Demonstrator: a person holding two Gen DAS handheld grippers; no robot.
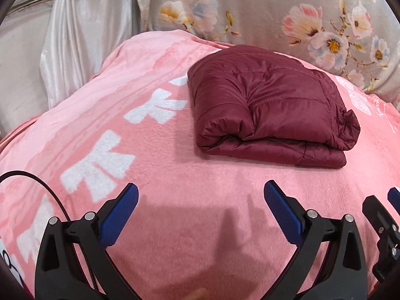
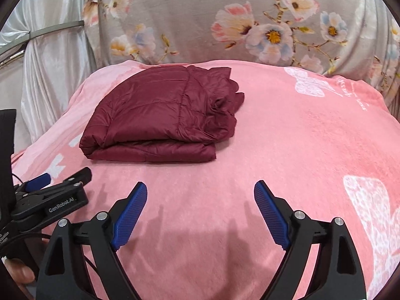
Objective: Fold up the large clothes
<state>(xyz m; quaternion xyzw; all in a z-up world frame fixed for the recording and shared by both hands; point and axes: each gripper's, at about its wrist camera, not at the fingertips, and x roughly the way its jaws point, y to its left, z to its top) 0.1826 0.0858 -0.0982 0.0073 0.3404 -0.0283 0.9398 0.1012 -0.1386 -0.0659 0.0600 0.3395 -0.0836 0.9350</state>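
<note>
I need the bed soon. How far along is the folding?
Done: the maroon puffer jacket lies folded in a compact stack on the pink blanket. In hand: nothing; the left tool and right tool are open and empty, short of it. Left: no unfolded clothes in view.

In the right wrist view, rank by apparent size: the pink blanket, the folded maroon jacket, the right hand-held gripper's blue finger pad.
1. pink blanket, largest
2. folded maroon jacket
3. blue finger pad, smallest, though nearness to the camera enlarges it
</note>
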